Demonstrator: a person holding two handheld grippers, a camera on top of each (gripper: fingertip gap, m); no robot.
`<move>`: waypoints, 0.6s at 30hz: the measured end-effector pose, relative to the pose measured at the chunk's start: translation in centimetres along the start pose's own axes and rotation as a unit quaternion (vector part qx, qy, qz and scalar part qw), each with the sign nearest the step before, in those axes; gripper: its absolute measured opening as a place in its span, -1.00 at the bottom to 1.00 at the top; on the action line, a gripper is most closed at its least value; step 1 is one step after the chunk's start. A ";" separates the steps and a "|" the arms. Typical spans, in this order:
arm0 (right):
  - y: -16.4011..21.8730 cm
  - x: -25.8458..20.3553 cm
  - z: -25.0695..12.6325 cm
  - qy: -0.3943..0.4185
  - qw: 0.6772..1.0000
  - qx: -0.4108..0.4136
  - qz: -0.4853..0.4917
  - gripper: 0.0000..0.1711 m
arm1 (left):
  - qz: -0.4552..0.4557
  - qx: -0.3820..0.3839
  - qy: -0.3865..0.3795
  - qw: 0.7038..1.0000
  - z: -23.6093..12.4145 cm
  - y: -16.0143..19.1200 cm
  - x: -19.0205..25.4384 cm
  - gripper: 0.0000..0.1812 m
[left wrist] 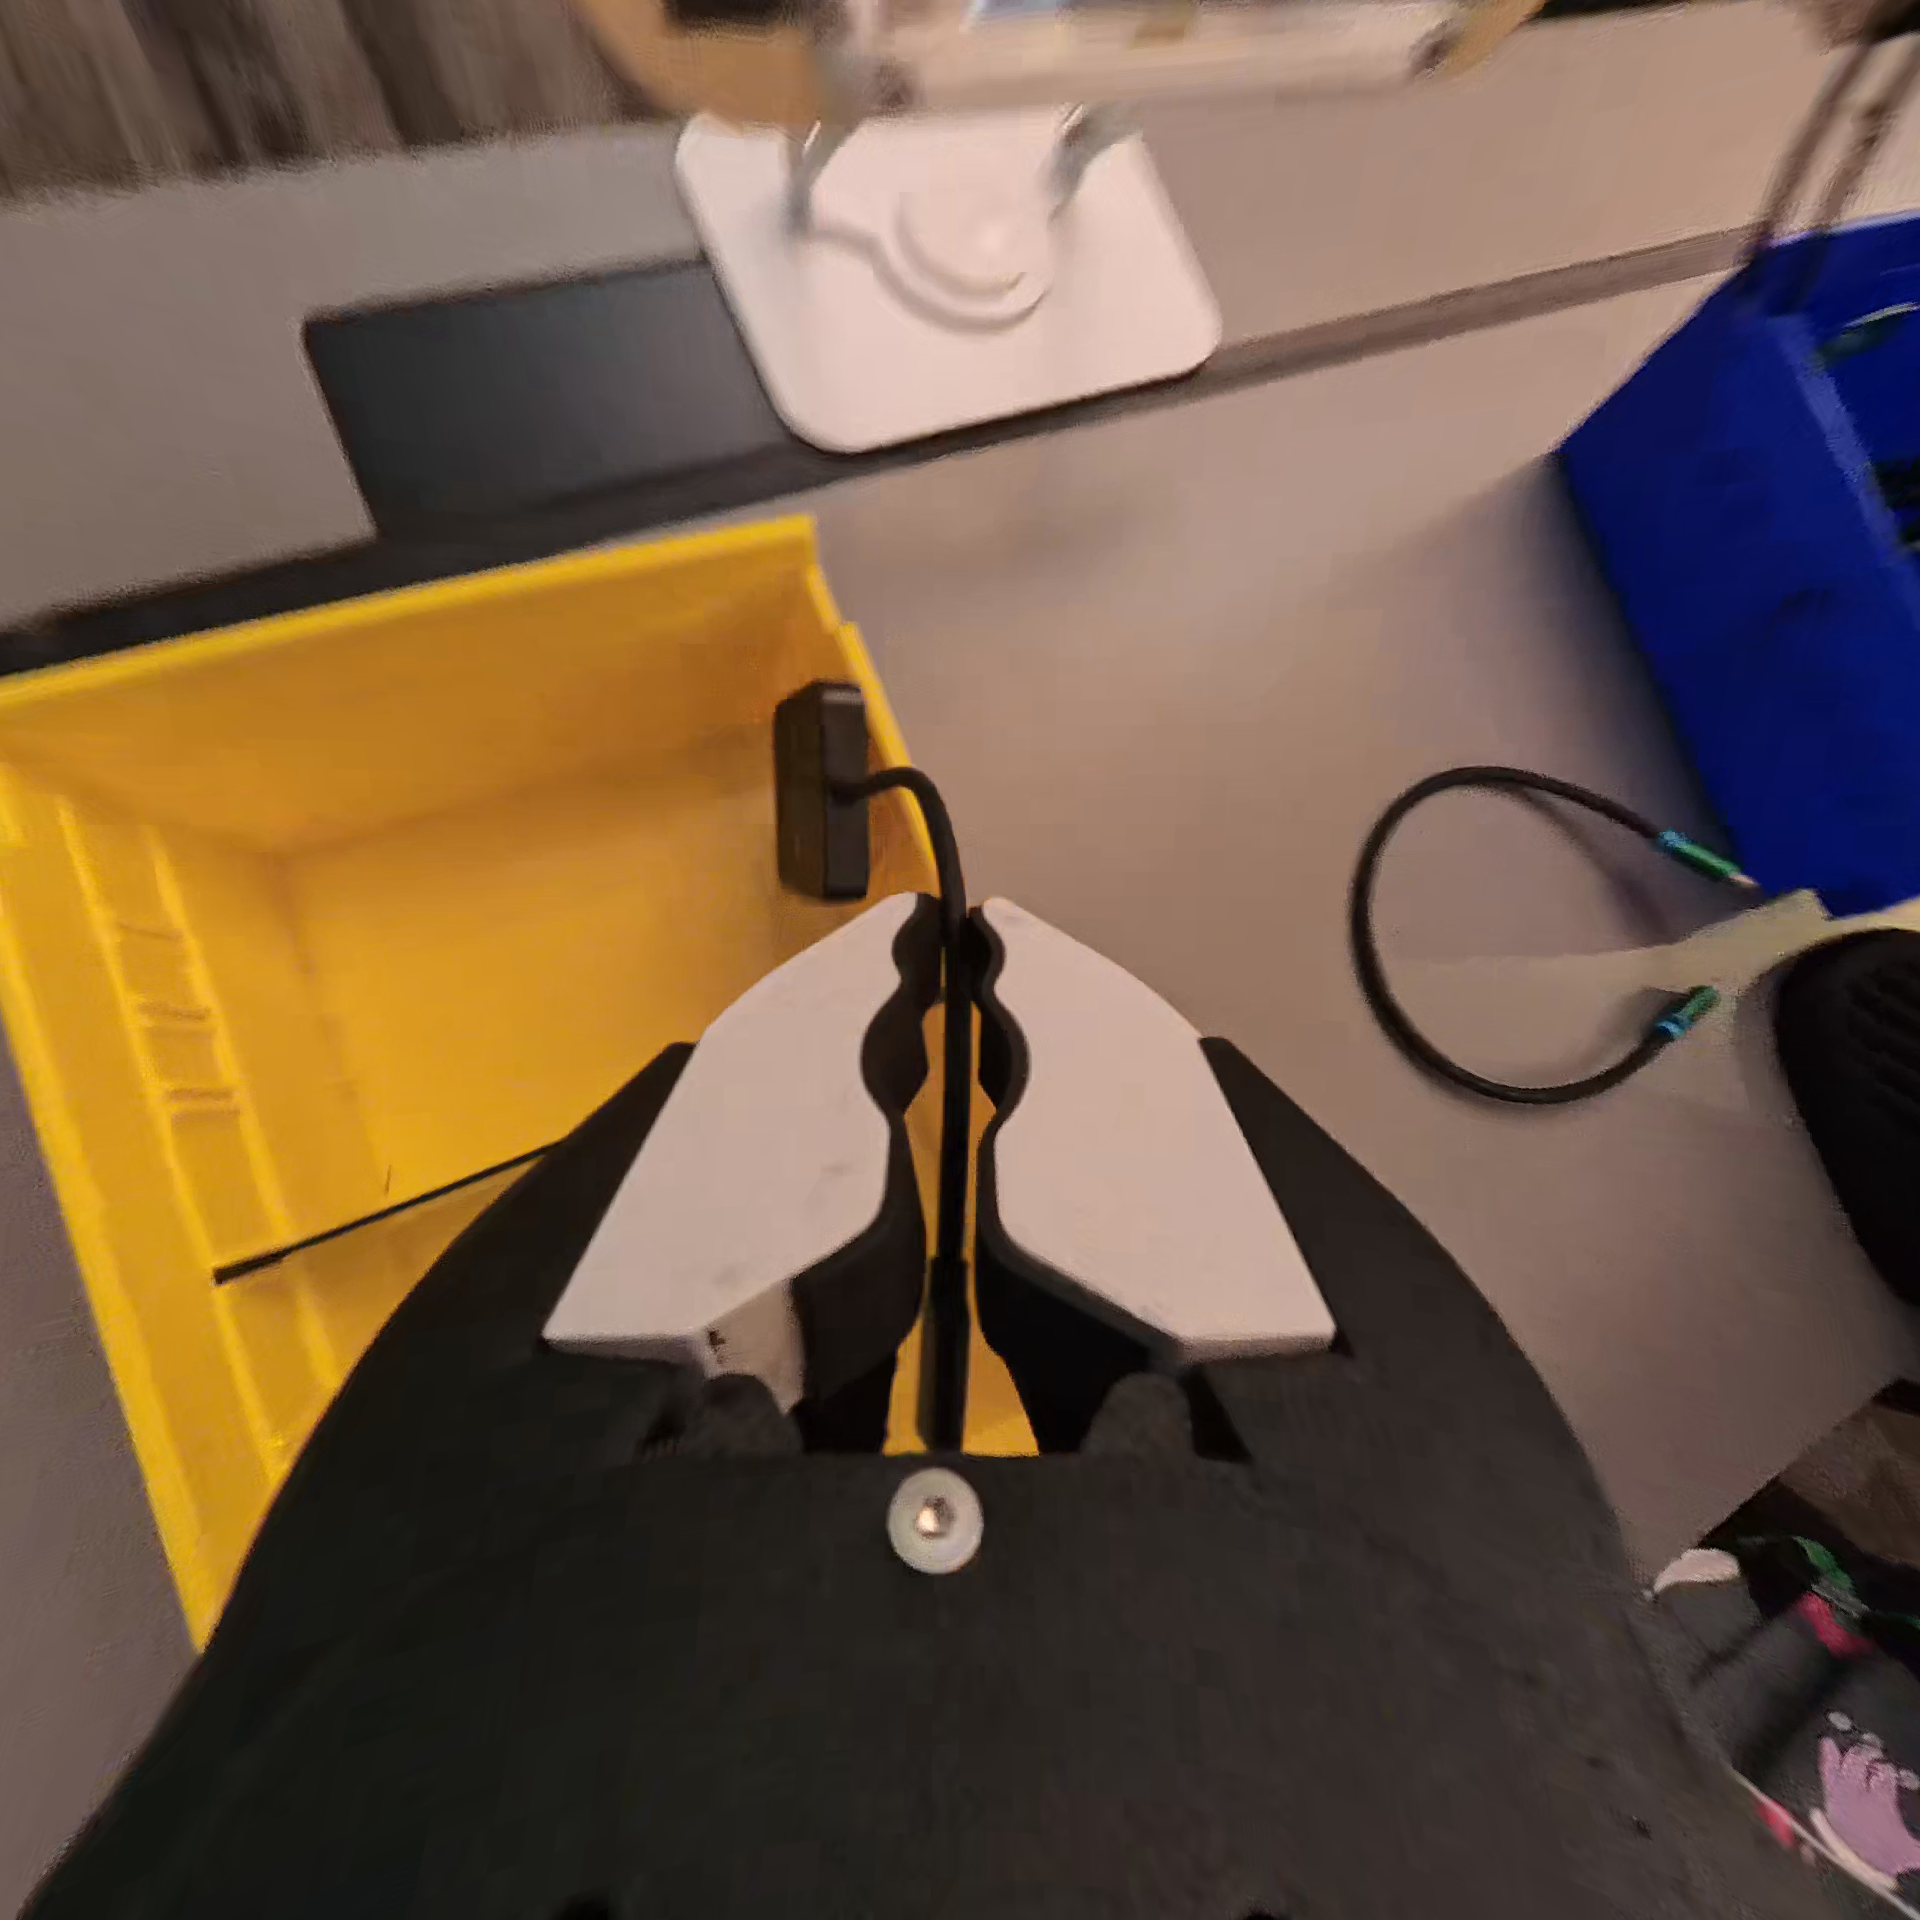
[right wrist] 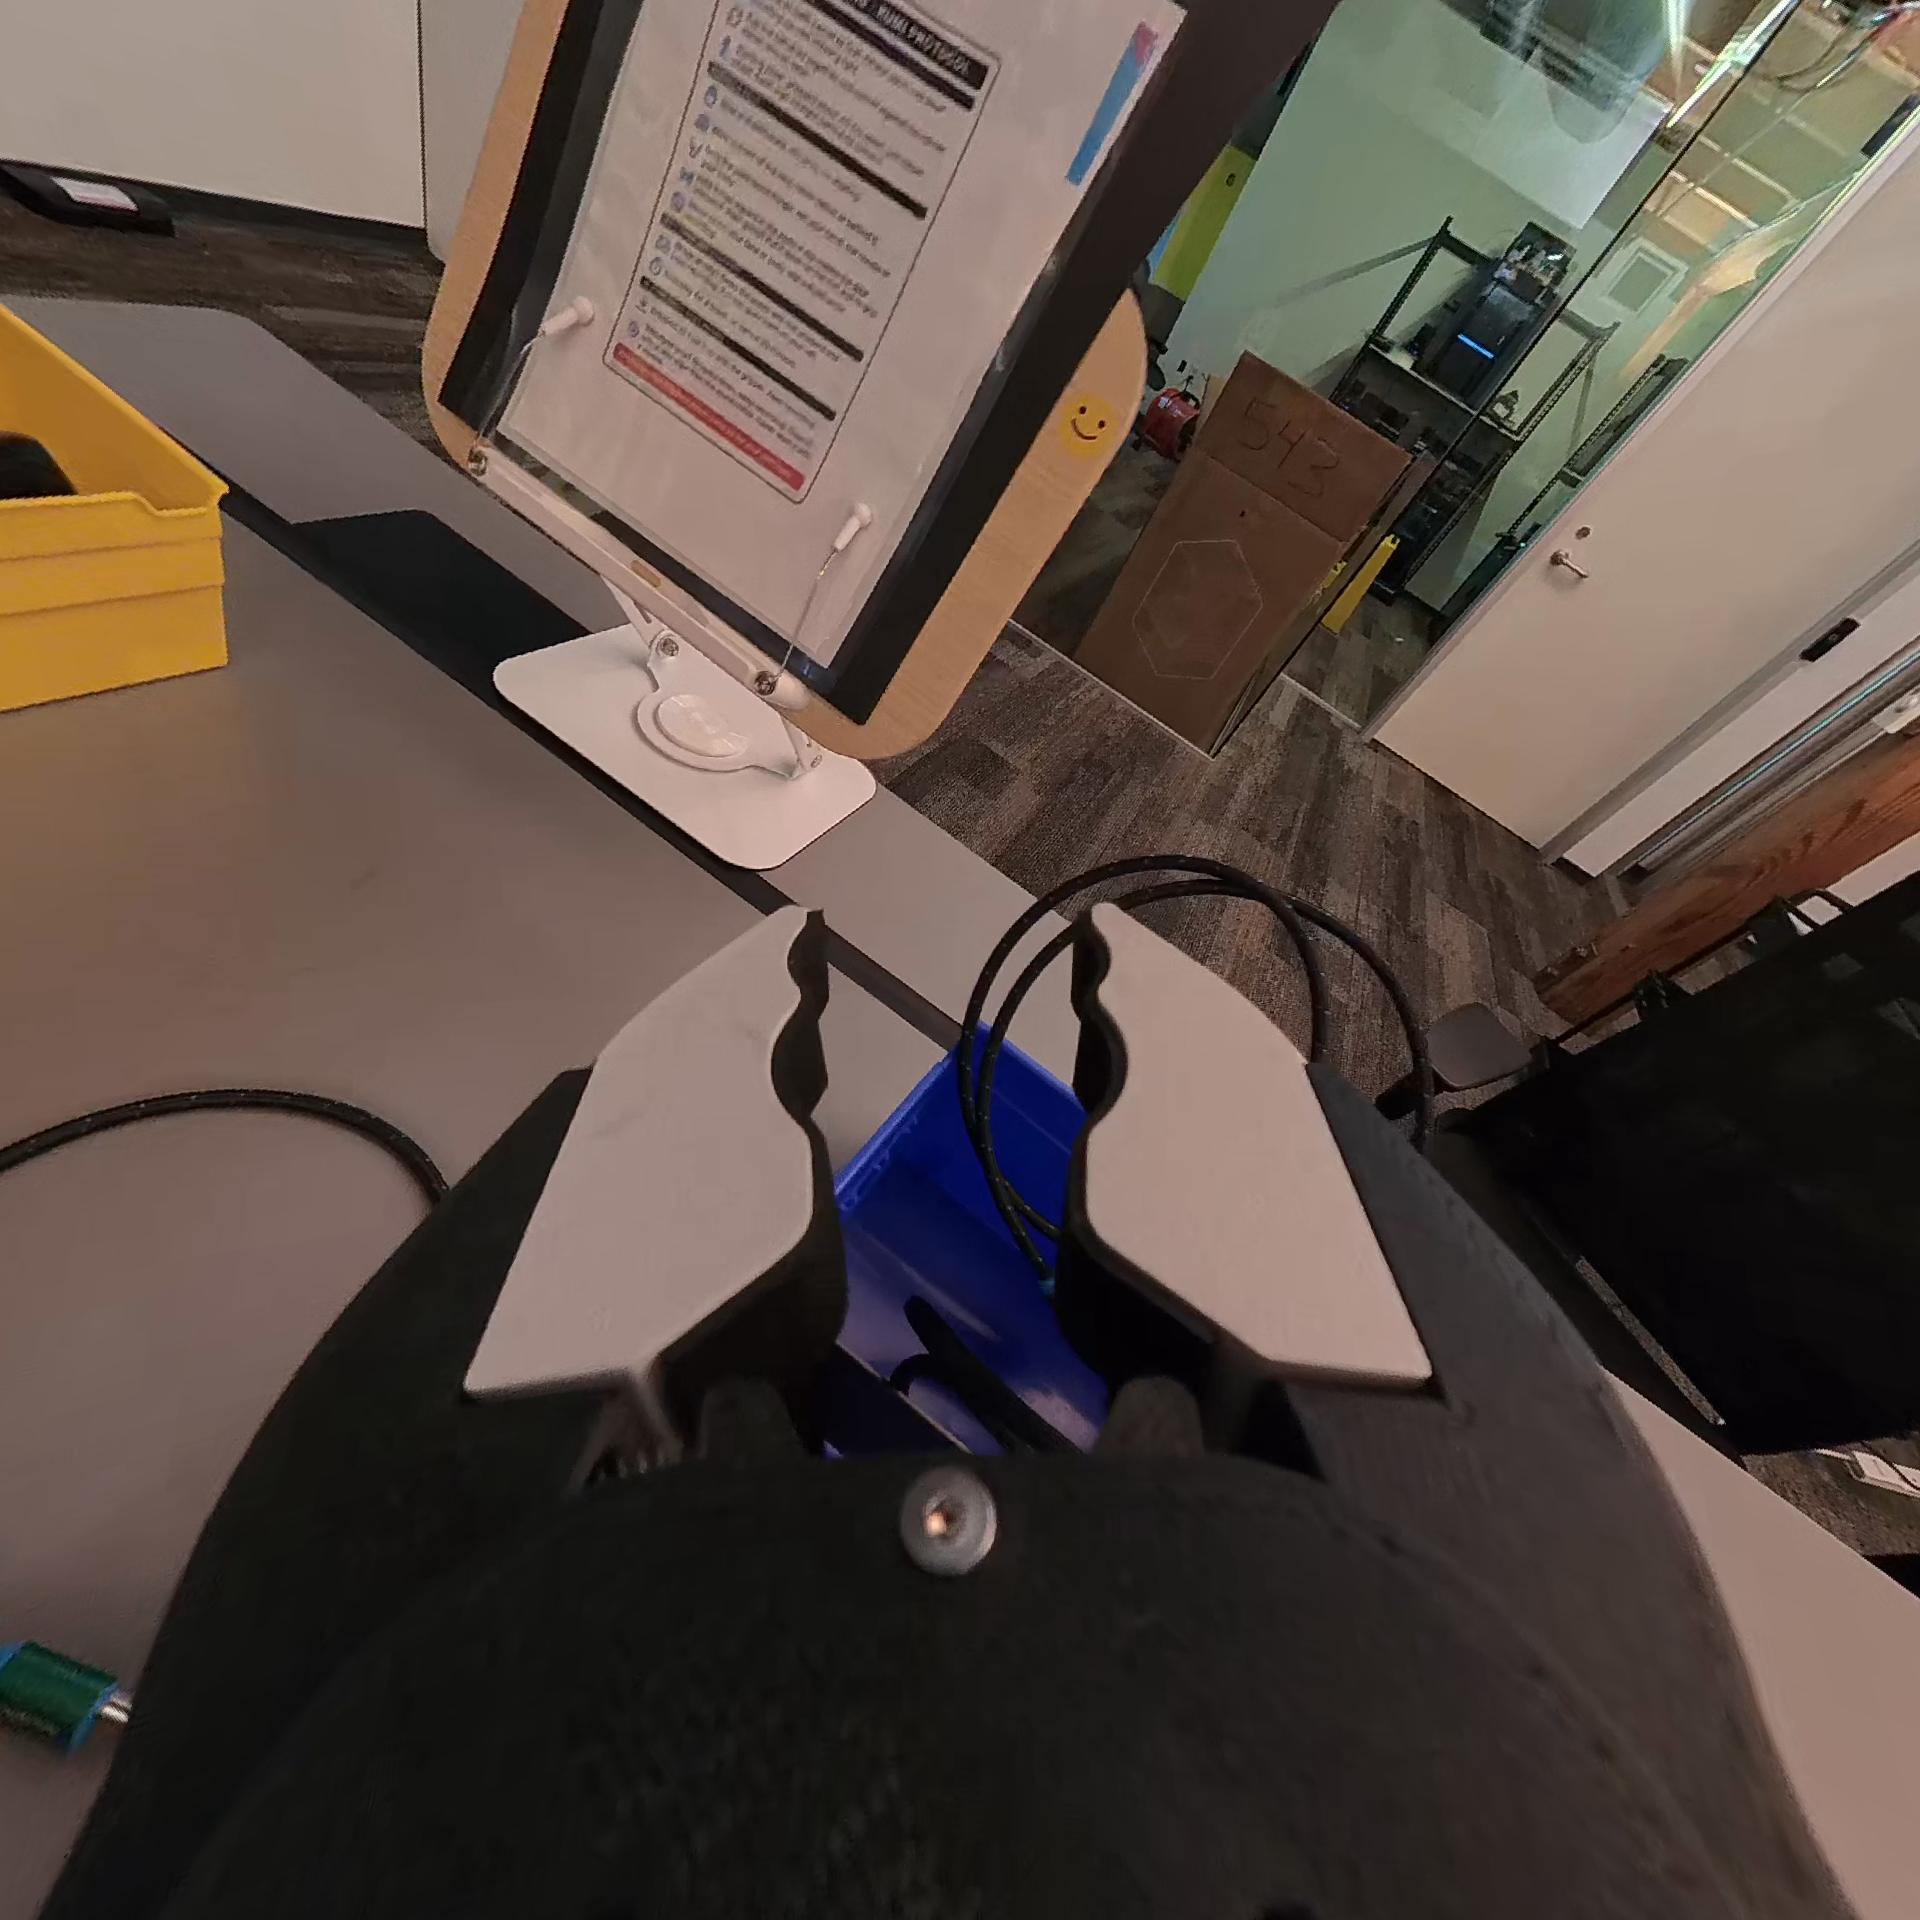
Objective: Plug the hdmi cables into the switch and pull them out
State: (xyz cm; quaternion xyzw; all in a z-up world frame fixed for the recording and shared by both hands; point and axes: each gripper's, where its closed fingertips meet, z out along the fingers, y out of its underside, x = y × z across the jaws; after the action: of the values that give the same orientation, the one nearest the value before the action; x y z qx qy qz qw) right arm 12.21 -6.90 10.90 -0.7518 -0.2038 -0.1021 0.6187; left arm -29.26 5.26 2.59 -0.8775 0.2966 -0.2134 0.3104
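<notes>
One gripper holds a cord, the other holds nothing

The left gripper [left wrist: 951,914] pinches the black cord [left wrist: 951,1091] of the small black box [left wrist: 821,790], over the yellow bin [left wrist: 416,665]. The right gripper [right wrist: 940,935] is wide apart above the blue bin [right wrist: 935,1195], whose inside is mostly hidden.

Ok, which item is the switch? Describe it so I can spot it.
Find the yellow bin on the grey table. The switch is the small black box at its right wall, hanging from a thin black cable pinched in the left gripper. It alone is boxy.
</notes>
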 end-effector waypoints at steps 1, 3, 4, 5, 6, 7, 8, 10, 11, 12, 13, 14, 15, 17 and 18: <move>0.0 -0.2 0.2 -0.001 1.000 -0.002 -0.003 -0.46 | 0.020 0.019 0.011 1.000 -1.0 -0.6 1.3 -0.96; 0.1 -0.7 0.5 -0.006 1.000 -0.007 -0.012 -0.46 | 0.060 0.048 0.014 0.997 -2.4 -1.4 3.5 -0.96; 0.1 -0.9 0.6 -0.008 1.000 -0.008 -0.018 -0.46 | 0.078 0.059 0.011 0.995 -2.9 -1.7 4.5 -0.96; 0.1 -1.2 0.8 -0.011 1.000 -0.010 -0.024 -0.46 | 0.096 0.066 0.011 0.993 -3.3 -1.9 5.4 -0.96; 0.1 -1.5 1.0 -0.013 0.999 -0.013 -0.030 -0.46 | 0.112 0.071 0.015 0.991 -3.5 -2.0 6.4 -0.96; 0.1 -1.8 1.1 -0.016 0.999 -0.015 -0.035 -0.46 | 0.125 0.073 0.024 0.989 -3.6 -2.1 7.4 -0.96; 0.1 -2.1 1.3 -0.018 0.999 -0.016 -0.039 -0.46 | 0.136 0.070 0.033 0.988 -3.5 -2.0 8.2 -0.96; 0.2 -2.7 1.8 -0.025 0.999 -0.018 -0.041 -0.46 | 0.154 0.056 0.047 0.985 -3.0 -1.7 9.5 -0.96; 0.1 -3.0 2.0 -0.028 0.999 -0.017 -0.039 -0.46 | 0.161 0.048 0.050 0.985 -2.7 -1.5 9.9 -0.96; 0.1 -3.3 2.2 -0.032 0.999 -0.016 -0.038 -0.47 | 0.165 0.042 0.055 0.984 -2.3 -1.4 10.3 -0.96; 0.1 -3.7 2.4 -0.038 0.999 -0.015 -0.036 -0.47 | 0.168 0.037 0.062 0.983 -2.0 -1.3 10.8 -0.96; 0.1 -4.1 2.6 -0.042 0.998 -0.014 -0.033 -0.47 | 0.171 0.032 0.069 0.982 -1.7 -1.2 11.2 -0.96; 0.2 -4.4 2.8 -0.047 0.998 -0.013 -0.029 -0.47 | 0.176 0.026 0.072 0.981 -1.4 -1.1 11.5 -0.96; 0.6 -4.8 3.1 -0.052 0.998 -0.018 -0.022 -0.47 | 0.188 0.013 0.069 0.980 -0.9 -0.7 11.9 -0.96; 0.8 -5.0 3.3 -0.052 0.998 -0.021 -0.020 -0.48 | 0.192 0.007 0.066 0.979 -0.6 -0.6 12.0 -0.96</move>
State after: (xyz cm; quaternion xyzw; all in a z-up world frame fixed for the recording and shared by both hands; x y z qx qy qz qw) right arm 7.77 -4.72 7.46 -0.7648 -0.2482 -0.0794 0.5891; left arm -20.51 -2.44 5.71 -0.7860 0.4779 -0.2090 0.3320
